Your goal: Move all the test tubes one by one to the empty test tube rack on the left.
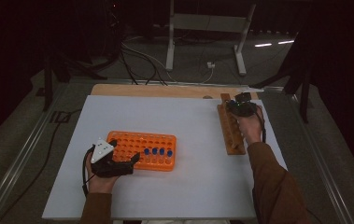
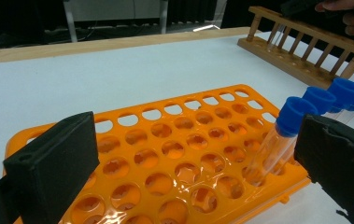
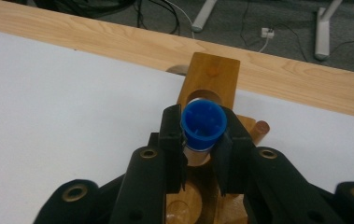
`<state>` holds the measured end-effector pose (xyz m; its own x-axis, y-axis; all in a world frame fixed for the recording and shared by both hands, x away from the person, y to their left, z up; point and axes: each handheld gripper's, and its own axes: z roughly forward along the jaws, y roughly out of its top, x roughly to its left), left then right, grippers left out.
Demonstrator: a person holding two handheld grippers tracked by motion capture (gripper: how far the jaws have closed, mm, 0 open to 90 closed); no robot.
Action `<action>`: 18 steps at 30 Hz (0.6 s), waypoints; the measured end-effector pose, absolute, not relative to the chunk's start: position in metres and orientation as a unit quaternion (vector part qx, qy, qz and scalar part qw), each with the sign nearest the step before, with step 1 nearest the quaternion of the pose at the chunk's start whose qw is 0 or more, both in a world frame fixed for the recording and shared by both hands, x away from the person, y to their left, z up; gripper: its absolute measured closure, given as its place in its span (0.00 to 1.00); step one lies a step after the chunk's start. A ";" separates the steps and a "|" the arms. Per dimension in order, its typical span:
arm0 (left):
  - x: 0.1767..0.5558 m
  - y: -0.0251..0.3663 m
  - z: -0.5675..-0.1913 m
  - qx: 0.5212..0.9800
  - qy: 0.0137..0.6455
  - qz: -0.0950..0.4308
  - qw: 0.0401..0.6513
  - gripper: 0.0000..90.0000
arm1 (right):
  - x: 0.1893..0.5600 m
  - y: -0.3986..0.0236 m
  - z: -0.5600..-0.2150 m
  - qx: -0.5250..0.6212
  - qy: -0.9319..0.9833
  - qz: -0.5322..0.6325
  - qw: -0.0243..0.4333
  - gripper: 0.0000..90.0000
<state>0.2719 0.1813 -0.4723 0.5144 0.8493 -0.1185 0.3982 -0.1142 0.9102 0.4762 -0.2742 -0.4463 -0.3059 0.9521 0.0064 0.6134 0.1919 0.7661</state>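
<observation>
Right now the right gripper (image 3: 204,154) is clamped on a blue-capped tube (image 3: 203,123), pads pressing both sides of the cap. Tube stands upright in the wooden rack (image 1: 230,130) at its far end, above a hole, near the table's far right edge. In the high view the right gripper (image 1: 241,106) sits over that rack end, w/ the hand behind it.

Left gripper (image 1: 118,163) rests at the near-left corner of the orange rack (image 1: 132,140), jaws wide apart, nothing pinched; the rack corner lies between them. Four more blue-capped tubes (image 1: 157,151) stand in a row in the orange rack's right part. Both racks sit on the white table (image 1: 188,186), well apart.
</observation>
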 end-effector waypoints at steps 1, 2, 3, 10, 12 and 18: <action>0.272 0.182 -0.472 0.711 0.438 0.225 0.501 0.01 | 0.476 -0.274 -0.446 0.534 0.732 0.343 0.246 0.85; 0.272 0.182 -0.472 0.710 0.439 0.225 0.502 0.01 | 0.476 -0.273 -0.446 0.532 0.735 0.339 0.250 0.85; 0.272 0.182 -0.472 0.710 0.439 0.225 0.502 0.01 | 0.475 -0.273 -0.445 0.530 0.736 0.336 0.253 0.85; 0.272 0.182 -0.472 0.710 0.440 0.225 0.502 0.01 | 0.470 -0.273 -0.437 0.528 0.728 0.354 0.258 0.85; 0.272 0.182 -0.472 0.711 0.440 0.226 0.501 0.01 | 0.468 -0.274 -0.434 0.527 0.724 0.361 0.258 0.85; 0.272 0.181 -0.472 0.711 0.439 0.226 0.500 0.01 | 0.462 -0.277 -0.421 0.522 0.718 0.375 0.268 0.85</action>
